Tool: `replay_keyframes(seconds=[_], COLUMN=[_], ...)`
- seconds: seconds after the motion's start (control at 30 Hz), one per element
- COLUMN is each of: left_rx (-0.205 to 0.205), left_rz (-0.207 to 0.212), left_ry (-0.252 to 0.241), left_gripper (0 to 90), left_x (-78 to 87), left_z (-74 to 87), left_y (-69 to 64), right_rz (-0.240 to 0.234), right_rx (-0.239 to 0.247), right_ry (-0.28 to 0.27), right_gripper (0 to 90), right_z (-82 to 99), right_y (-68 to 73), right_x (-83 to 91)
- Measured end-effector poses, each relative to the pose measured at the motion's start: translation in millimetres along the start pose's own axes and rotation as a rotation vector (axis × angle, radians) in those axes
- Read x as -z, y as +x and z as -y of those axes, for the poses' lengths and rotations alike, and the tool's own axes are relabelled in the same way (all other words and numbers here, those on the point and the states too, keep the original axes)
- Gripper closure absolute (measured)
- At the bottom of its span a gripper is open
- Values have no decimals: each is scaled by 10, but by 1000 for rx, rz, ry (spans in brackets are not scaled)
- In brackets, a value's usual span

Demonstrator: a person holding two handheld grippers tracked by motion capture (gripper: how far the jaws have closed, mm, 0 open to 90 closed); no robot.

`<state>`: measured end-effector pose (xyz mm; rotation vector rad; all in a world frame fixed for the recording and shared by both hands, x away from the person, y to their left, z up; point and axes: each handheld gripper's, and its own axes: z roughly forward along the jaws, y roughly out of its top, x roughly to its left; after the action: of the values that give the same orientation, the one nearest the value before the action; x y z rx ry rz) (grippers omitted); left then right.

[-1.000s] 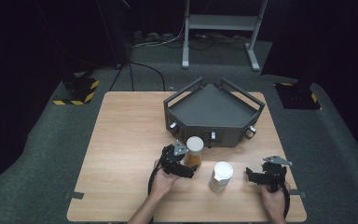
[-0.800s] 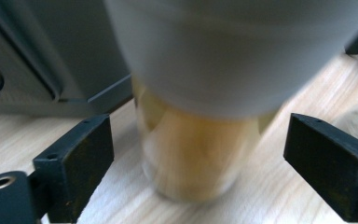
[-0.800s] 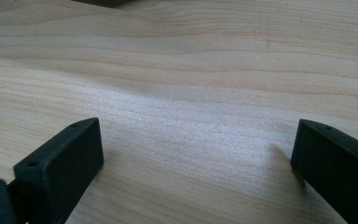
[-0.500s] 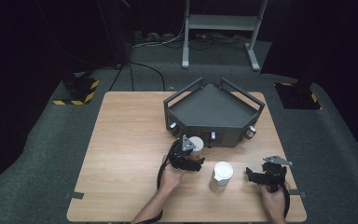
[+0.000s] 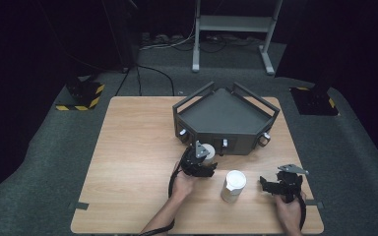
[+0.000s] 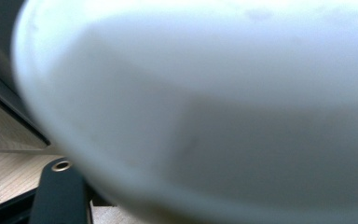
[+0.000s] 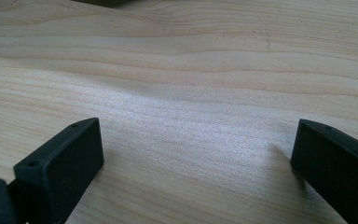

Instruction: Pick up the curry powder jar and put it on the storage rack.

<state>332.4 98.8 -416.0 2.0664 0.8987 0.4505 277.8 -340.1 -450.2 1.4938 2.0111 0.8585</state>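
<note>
A small cup with a white top (image 5: 206,149) sits just in front of the dark tray (image 5: 225,112), and in the left gripper view its blurred white surface (image 6: 205,107) looms right against the camera. My left gripper (image 5: 203,160) has just been closing its jaws with this cup between them, and it now grips the cup. A second white cup (image 5: 234,185) stands upright on the table to the right. My right gripper (image 5: 268,183) rests near the table's front right, its jaws open over bare wood (image 7: 196,140).
The wooden table (image 5: 133,147) has free room on its left half. The five-sided dark tray has raised rails and knobs on its front wall. Beyond the table, cables, a metal stand and hazard-striped bases lie on the dark floor.
My left gripper moved up to the cup near the tray and shut on it. The right gripper and the second cup kept still.
</note>
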Motion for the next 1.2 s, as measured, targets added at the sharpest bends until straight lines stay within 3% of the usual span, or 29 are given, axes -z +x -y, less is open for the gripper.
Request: replay_keyframes(seconds=[0.77,1.2], left_rx=[-8,-41], left_rz=[38,59], left_ry=[24,19], left_gripper=[323,326], left_x=[31,274], left_z=[-82,-316], left_y=[32,49], right_rz=[-3,-4], right_rx=[2,3], right_ry=[-2,-3], right_gripper=[27,29], right_z=[4,5], right_y=[-4,-5], right_x=[3,4])
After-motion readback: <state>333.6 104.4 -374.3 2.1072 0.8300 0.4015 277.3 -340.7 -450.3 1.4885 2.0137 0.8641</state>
